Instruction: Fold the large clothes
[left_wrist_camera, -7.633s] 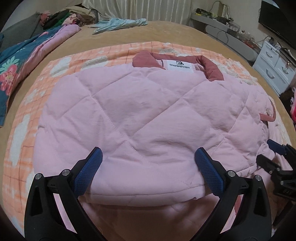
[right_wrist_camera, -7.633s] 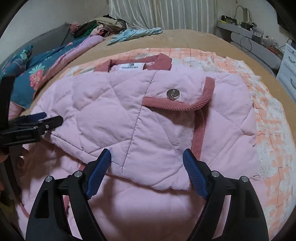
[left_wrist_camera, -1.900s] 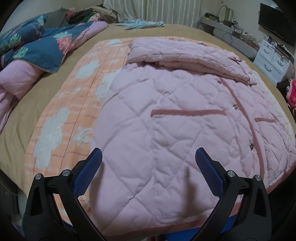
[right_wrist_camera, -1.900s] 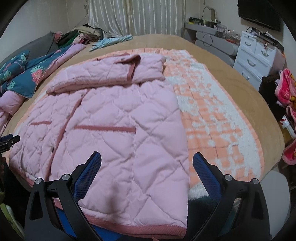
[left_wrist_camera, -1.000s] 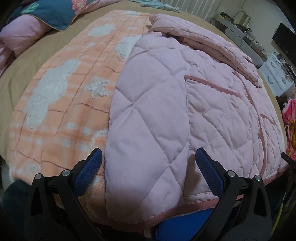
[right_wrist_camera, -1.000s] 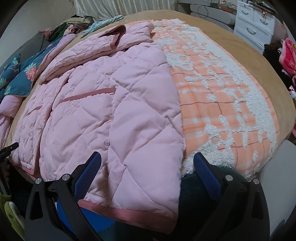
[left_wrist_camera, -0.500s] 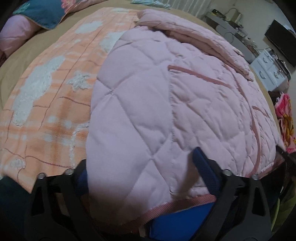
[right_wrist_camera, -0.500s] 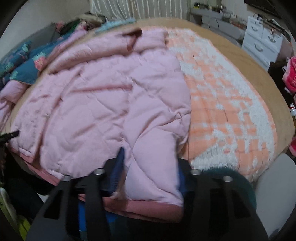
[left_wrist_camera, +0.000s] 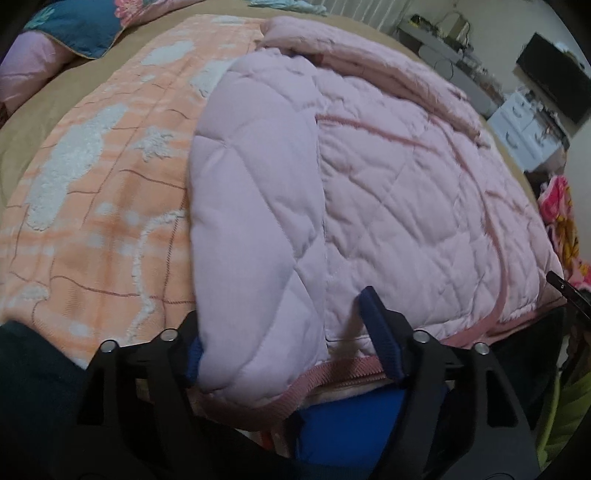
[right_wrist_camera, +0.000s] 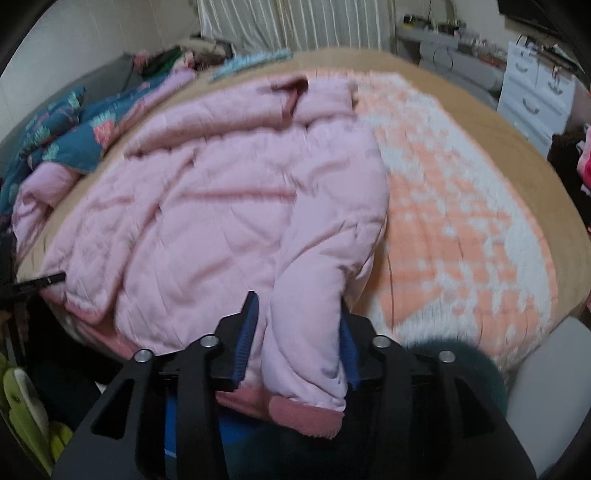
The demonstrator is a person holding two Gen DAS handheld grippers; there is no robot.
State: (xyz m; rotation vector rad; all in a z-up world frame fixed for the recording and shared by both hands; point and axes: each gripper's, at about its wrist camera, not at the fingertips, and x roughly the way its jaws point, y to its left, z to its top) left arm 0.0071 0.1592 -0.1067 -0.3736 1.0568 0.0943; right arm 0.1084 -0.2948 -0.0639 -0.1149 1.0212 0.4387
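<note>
A pink quilted jacket (left_wrist_camera: 388, 177) lies front-up on the bed, its top part folded over at the far end. My left gripper (left_wrist_camera: 288, 343) is shut on the jacket's near left hem corner, which bunches between the blue pads. In the right wrist view the jacket (right_wrist_camera: 207, 221) is blurred. My right gripper (right_wrist_camera: 297, 343) is shut on the near right hem corner, with the fabric lifted into a ridge. The dusty-rose hem trim (right_wrist_camera: 303, 413) hangs below the jaws.
An orange and white fleece blanket (left_wrist_camera: 92, 177) covers the tan bed (right_wrist_camera: 517, 147) under the jacket. A blue floral quilt (right_wrist_camera: 62, 136) lies at the left. A white dresser (right_wrist_camera: 535, 96) stands at the right. Loose clothes lie near the curtain (right_wrist_camera: 295, 26).
Both grippers came down to the near hem and closed on its corners. The fabric now bunches up between the pads; the right corner is lifting.
</note>
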